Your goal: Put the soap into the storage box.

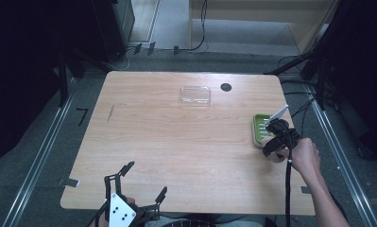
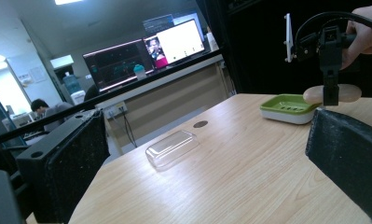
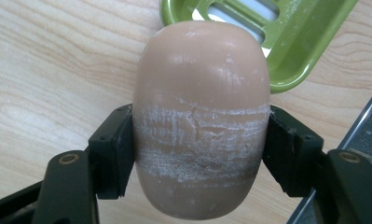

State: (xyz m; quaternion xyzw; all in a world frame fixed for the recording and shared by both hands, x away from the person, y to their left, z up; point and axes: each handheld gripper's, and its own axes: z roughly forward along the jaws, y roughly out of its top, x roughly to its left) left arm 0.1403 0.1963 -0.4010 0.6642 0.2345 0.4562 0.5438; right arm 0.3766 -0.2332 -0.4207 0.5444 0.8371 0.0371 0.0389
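Right gripper (image 3: 200, 135) clamped on the tan soap bar (image 3: 201, 116) — pads pressed against both flanks, bar held off the table (image 1: 176, 142), just beside the near edge of the green soap dish (image 1: 261, 127) at the right side. Seemingly clear of the dish, though hard to judge. Left gripper (image 1: 146, 182) at the near edge, jaws apart, holding nothing. Clear lid (image 1: 195, 95) well apart, toward the far edge.

Scuffed waxy soap bar (image 3: 201, 116), glossy green plastic dish (image 3: 295, 42), pale wood-grain table (image 1: 176, 142).
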